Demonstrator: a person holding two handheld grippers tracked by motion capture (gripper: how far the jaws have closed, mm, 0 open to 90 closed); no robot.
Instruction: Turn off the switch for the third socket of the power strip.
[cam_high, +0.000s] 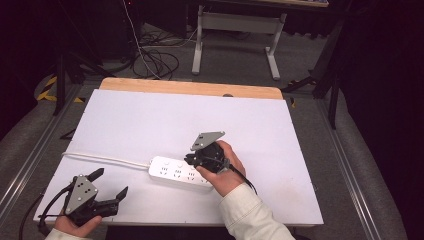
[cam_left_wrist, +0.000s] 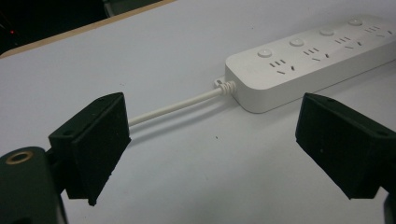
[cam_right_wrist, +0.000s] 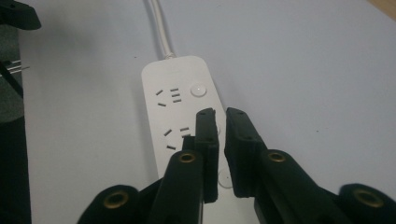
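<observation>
1. A white power strip (cam_high: 181, 173) lies flat on the white table top (cam_high: 150, 120), near the front edge and a little right of the middle in the high view.
2. Its white cord (cam_high: 102, 158) leaves the strip's left end and runs left across the table top towards the left edge.
3. In the left gripper view the strip's upper face shows a row of round buttons (cam_left_wrist: 296, 42), each with a set of socket slots beside it.
4. The right gripper (cam_high: 196, 161) is held by the right hand (cam_high: 225, 172) directly over the strip, with the jaws pointing down at its upper face.
5. In the right gripper view its jaws stand almost together with a thin gap between them, just over the button row past the first button (cam_right_wrist: 198, 89); nothing is gripped between them.
6. Whether the jaw tips actually touch the strip is hard to judge, since the jaws cover that spot.
7. The left gripper (cam_high: 109, 185) sits at the front left corner of the table in the left hand (cam_high: 75, 225), well apart from the strip.
8. Its jaws are spread wide and empty, aimed across the table at the cord and the strip's near end.
9. The right sleeve (cam_high: 252, 215) is light coloured and enters from the bottom edge.
</observation>
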